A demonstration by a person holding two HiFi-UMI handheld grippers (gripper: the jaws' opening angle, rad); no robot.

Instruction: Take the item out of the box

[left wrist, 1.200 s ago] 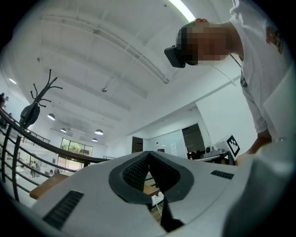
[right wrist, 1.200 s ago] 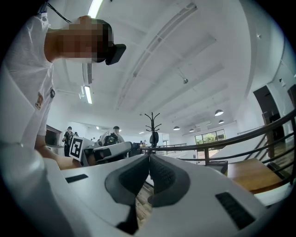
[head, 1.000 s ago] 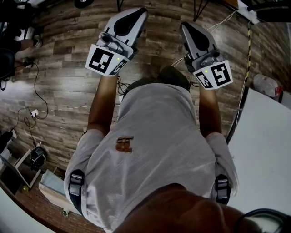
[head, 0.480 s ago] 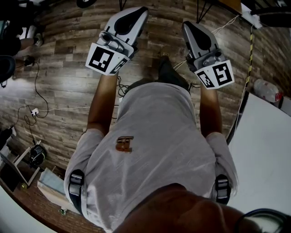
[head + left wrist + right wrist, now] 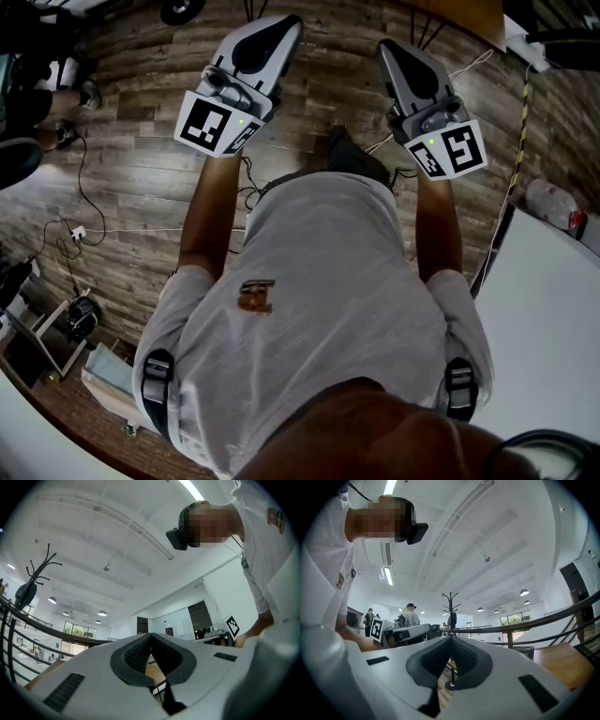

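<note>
While little had changed from a second back, both grippers had shifted slightly. The left gripper (image 5: 281, 23) and right gripper (image 5: 389, 49) sat a touch higher and wider apart over the wooden floor (image 5: 141, 178). A dark shoe-like shape (image 5: 342, 150) had come further forward between them. A wooden edge (image 5: 469, 14) had entered beyond the right fingertips. The white table (image 5: 548, 309), right of the right gripper, had slid a little lower.

Left fingers (image 5: 136, 653) were pressed together, tips meeting, nothing between them. Right fingers (image 5: 464, 656) were likewise pressed together and empty. A coat stand (image 5: 451, 603) stood far ahead of the right fingertips, with a railing (image 5: 543, 619) off to their right.

Hard to make out: the head view showed the fingers only from behind, so no gap could be read there. The person's shirt (image 5: 328, 300) covered the floor behind the marker cubes (image 5: 217, 124). Box and item showed in no view, so their place could not be told.
</note>
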